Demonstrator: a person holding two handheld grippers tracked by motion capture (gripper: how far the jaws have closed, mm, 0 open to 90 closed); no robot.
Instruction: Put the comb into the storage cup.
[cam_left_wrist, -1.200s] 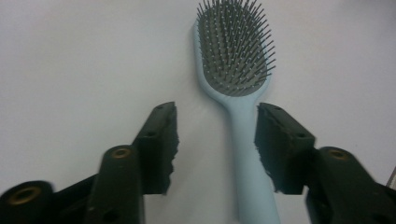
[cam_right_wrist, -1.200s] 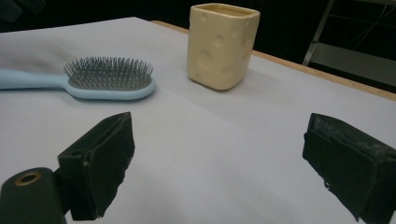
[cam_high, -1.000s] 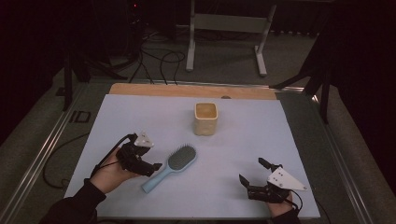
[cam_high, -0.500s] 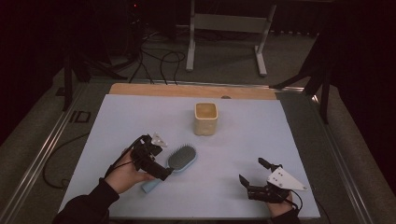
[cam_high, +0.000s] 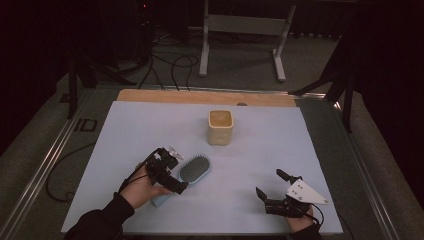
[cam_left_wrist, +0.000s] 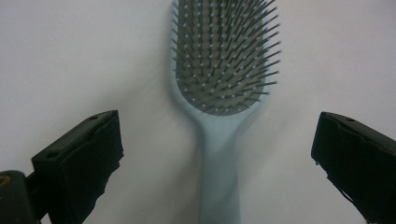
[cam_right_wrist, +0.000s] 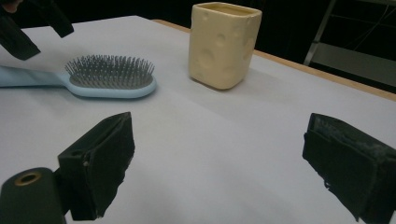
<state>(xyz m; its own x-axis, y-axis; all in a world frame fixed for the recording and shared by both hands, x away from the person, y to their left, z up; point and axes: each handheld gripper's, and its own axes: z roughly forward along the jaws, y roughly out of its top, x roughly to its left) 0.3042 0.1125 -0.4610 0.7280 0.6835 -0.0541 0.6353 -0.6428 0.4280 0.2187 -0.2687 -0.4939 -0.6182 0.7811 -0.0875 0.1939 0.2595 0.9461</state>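
Left gripper (cam_high: 172, 170) sits at about 7 o'clock on the white mat (cam_high: 150, 130), held in the person's left hand (cam_high: 141, 187), directly above the handle of the brush (cam_high: 192, 171). Its jaws are spread wide, one on each side of the handle, neither touching it. In the left gripper view the brush (cam_left_wrist: 224, 93) lies bristles up, handle running to 6 o'clock between the two black jaws, with clear mat on both sides.

Brush: light blue body, grey bristles, flat on the mat, head pointing to roughly 1 o'clock, handle toward 7 o'clock and partly hidden under the left gripper.

Cup (cam_high: 220, 126): pale yellow, squarish, upright, just past mat centre toward 12 o'clock, near the brush head but apart from it. Right gripper view shows the cup (cam_right_wrist: 223, 44) with dimpled walls, and the brush (cam_right_wrist: 109, 79) to its left at 10 o'clock.

Right gripper (cam_high: 272, 192) is at about 5 o'clock near the mat's front edge, grey plate on top, well apart from brush and cup. Jaws wide apart, nothing between them, only bare mat.

Wooden table edge (cam_high: 200, 96) shows beyond the mat at 12 o'clock.
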